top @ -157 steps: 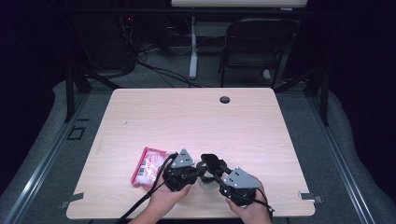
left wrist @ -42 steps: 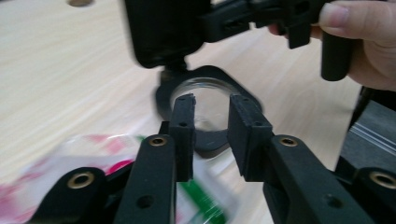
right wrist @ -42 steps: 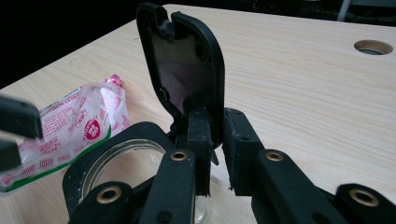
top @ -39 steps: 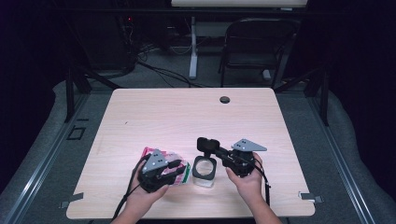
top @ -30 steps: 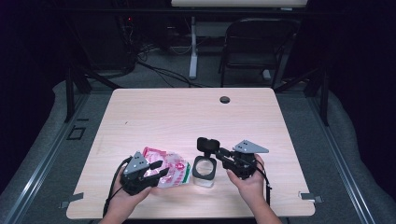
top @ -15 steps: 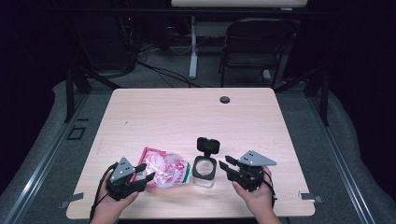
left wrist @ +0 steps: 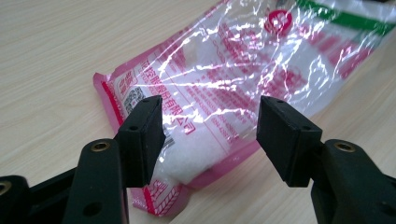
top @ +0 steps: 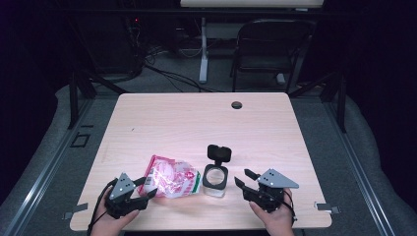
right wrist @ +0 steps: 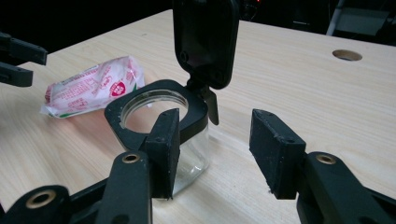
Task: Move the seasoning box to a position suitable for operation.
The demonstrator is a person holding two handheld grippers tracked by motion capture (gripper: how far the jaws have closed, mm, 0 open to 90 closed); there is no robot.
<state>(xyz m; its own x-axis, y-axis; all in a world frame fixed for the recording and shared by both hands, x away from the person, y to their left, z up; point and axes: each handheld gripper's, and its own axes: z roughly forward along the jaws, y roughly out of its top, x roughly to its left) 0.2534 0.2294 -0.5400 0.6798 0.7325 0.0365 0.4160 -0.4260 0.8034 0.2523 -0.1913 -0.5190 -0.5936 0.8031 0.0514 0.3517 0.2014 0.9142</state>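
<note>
We noted a clear plastic bag (left wrist: 224, 88) lying flat on the desk (top: 196, 118), filled with white grains and printed with pink lettering, a round pink badge and a green stripe. The characters on it were too glared and small for us to read; a small square code sat near its pink sealed edge. In the high view the bag (top: 173, 178) lay near the desk's front edge, just left of a small square glass jar (top: 215, 179).

The jar (right wrist: 163, 135) had a black collar and a black hinged lid (right wrist: 205, 37) standing upright and open. We could not tell whether anything was inside the jar.

The left tool (left wrist: 210, 135) was released, its jaws spread and poised just beside the bag's near end, one jaw over its corner; we could not tell whether it touched. In the high view the left tool (top: 142, 189) pointed right toward the bag.

The right tool (right wrist: 217, 149) was also released, jaws apart, the jar partly behind its left jaw. In the high view the right tool (top: 242, 179) sat just right of the jar, apart from it.

A round hole (top: 237, 104) lay in the desk's far side.
</note>
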